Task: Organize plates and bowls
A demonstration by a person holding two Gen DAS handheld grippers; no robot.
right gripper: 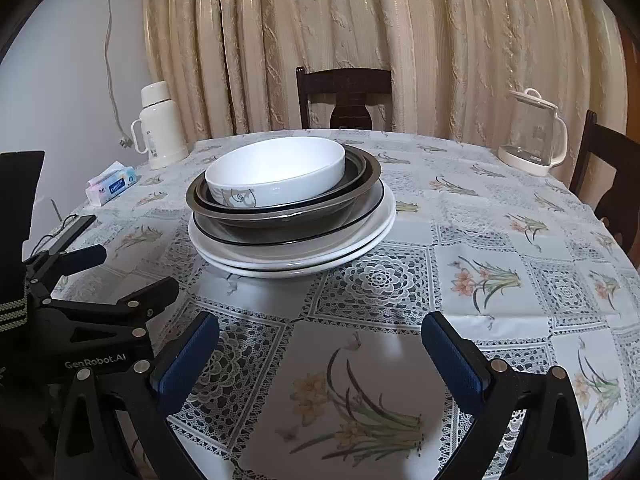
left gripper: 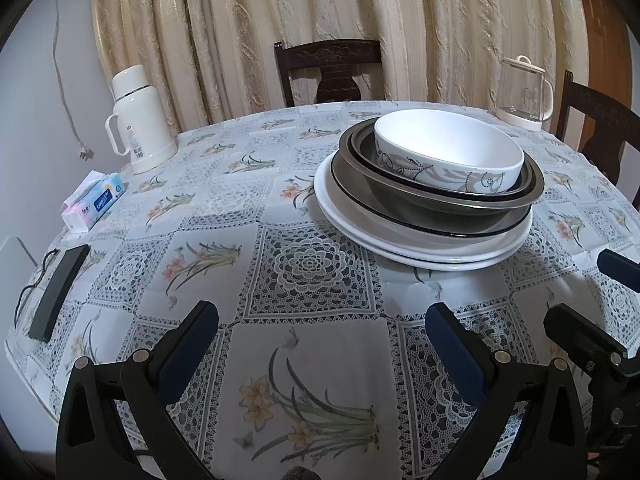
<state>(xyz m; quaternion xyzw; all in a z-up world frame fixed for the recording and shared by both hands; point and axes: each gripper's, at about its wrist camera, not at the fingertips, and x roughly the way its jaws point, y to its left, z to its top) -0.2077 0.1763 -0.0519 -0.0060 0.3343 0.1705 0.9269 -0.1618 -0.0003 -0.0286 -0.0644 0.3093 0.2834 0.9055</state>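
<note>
Apparently nearly done: white bowl (left gripper: 448,152) nested in dark bowls (left gripper: 436,200), stacked on white plates (left gripper: 420,244) at middle of desk (left gripper: 280,264). No loose dishes seen; little judged left. Left hand-held gripper (left gripper: 322,344) and right hand-held gripper (right gripper: 320,354) held spread wide, empty, near desk edge, apart from stack. "GenRobot.AI" read on gripper body; "SUPOR" on kettle (right gripper: 534,132) base.

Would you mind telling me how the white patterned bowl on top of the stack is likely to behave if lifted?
The white bowl looks glazed ceramic: probably stiff, fairly heavy, breakable. Its glossy rim may be slippery. It sits loosely in the dark bowl, so should lift free.
</note>
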